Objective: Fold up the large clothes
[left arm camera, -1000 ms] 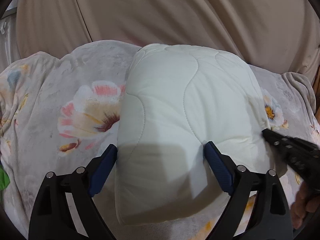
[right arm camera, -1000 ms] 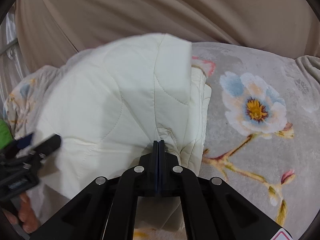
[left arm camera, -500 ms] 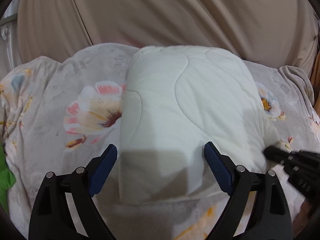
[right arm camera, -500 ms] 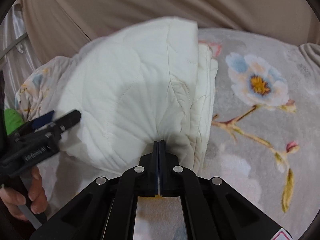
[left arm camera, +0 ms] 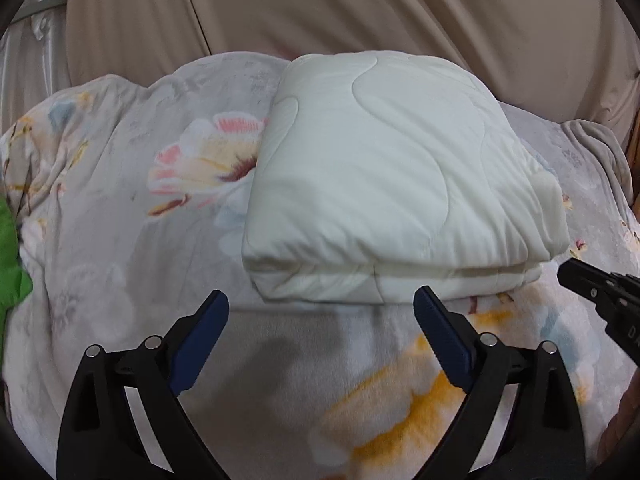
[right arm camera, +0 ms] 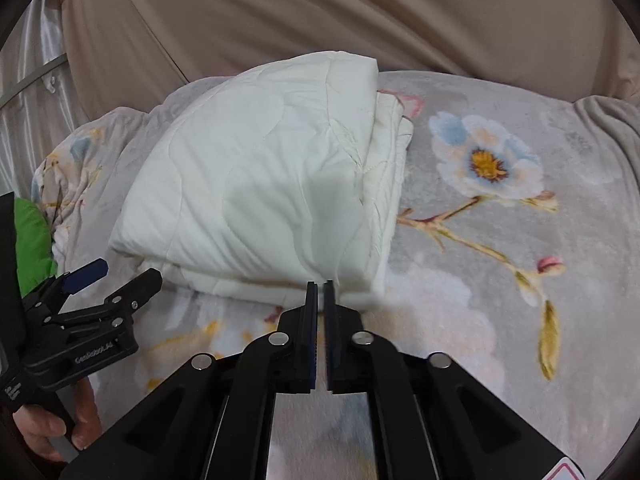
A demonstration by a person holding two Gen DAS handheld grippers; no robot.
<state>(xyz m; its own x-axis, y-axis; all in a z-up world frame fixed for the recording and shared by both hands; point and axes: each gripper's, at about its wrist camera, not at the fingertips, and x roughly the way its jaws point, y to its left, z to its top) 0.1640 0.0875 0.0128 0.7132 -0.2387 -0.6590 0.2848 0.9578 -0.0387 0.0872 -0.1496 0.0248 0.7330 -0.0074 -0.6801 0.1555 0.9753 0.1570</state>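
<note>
Two grippers, neither holding anything now. The white quilted comforter (left arm camera: 384,168) sits folded in a thick stack on the floral blanket (left arm camera: 120,240). Our left gripper (left arm camera: 320,316) hangs wide just short of its near edge, and our right gripper (right arm camera: 321,286) has just cracked open a sliver, nothing between its jaws. We'd guess the fold's basically done; next is maybe squaring the stack. Only the right view shows the layered side edges and the hand (right arm camera: 48,428) on the left tool.
</note>
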